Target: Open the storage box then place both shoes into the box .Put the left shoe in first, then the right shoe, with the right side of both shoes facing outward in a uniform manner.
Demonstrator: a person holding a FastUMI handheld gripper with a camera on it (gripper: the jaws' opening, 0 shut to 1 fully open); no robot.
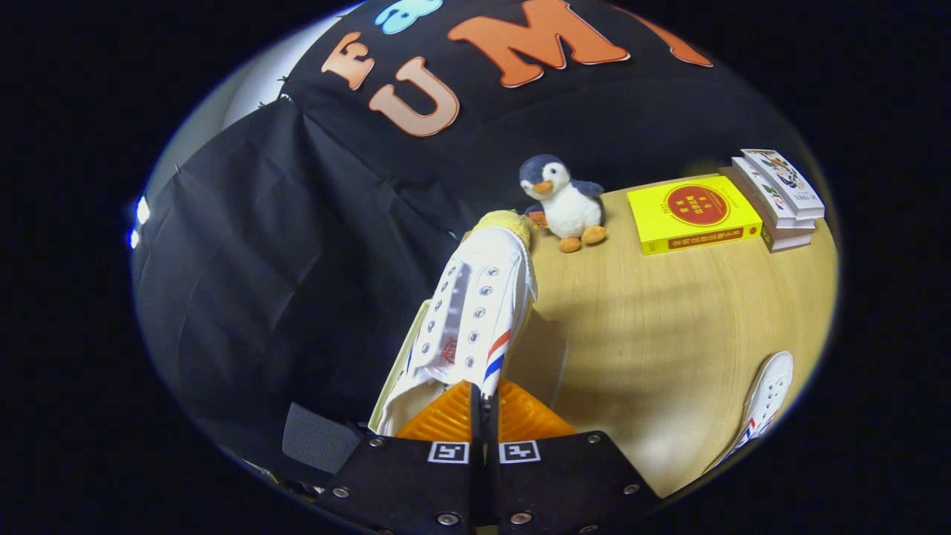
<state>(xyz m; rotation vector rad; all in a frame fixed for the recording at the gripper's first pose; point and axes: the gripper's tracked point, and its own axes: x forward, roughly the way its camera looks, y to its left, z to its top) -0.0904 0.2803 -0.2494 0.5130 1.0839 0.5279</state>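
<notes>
A white canvas shoe (pixel 475 312) with red and blue side stripes hangs in the air, its toe pointing away toward the penguin toy. My gripper (pixel 484 397) is shut on the edge of the shoe's opening, near the heel, with both fingers pressed together on the fabric. The shoe is lifted above the wooden table (pixel 669 327), at its left edge. A second white shoe (pixel 764 405) with the same stripes lies on the table, off to the right of my fingers. A thin pale panel edge (pixel 397 371) shows under the held shoe; I cannot tell whether it belongs to the storage box.
A plush penguin (pixel 566 200) stands at the table's far side, just beyond the held shoe's toe. A yellow book (pixel 695 214) lies to its right, beside a stack of books (pixel 780 197). Black cloth hangs to the left.
</notes>
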